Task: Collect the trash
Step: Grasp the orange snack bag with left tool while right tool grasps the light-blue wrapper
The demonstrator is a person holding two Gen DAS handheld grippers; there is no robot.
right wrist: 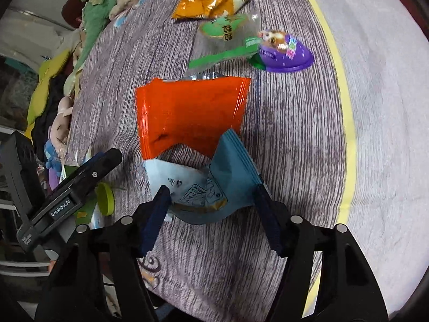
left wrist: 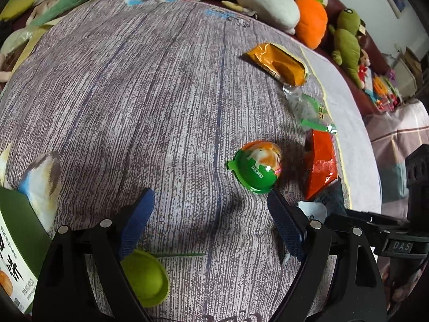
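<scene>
My right gripper (right wrist: 211, 187) stands over a crumpled light-blue wrapper (right wrist: 230, 166) on the table. The wrapper lies between the two blue pads and its edges reach both, with the jaws still wide apart. Just beyond it lies a flat red wrapper (right wrist: 193, 115). Farther off are a clear green wrapper (right wrist: 228, 40), an orange-lined torn bag (right wrist: 214, 2) and a purple dome capsule (right wrist: 284, 53). My left gripper (left wrist: 211, 196) hangs open over bare cloth, holding nothing. A green dome capsule (left wrist: 256, 171) sits just past its right fingertip, and a lime-green lid (left wrist: 146, 279) lies under its left finger.
The table wears a wood-grain cloth (left wrist: 134, 94) with a yellow border (right wrist: 348, 134). A green box (left wrist: 13, 241) stands at the near left. Plush toys (left wrist: 311, 24) crowd the sofa behind the far edge. The left gripper's body (right wrist: 80, 182) sits close to the left of the right one.
</scene>
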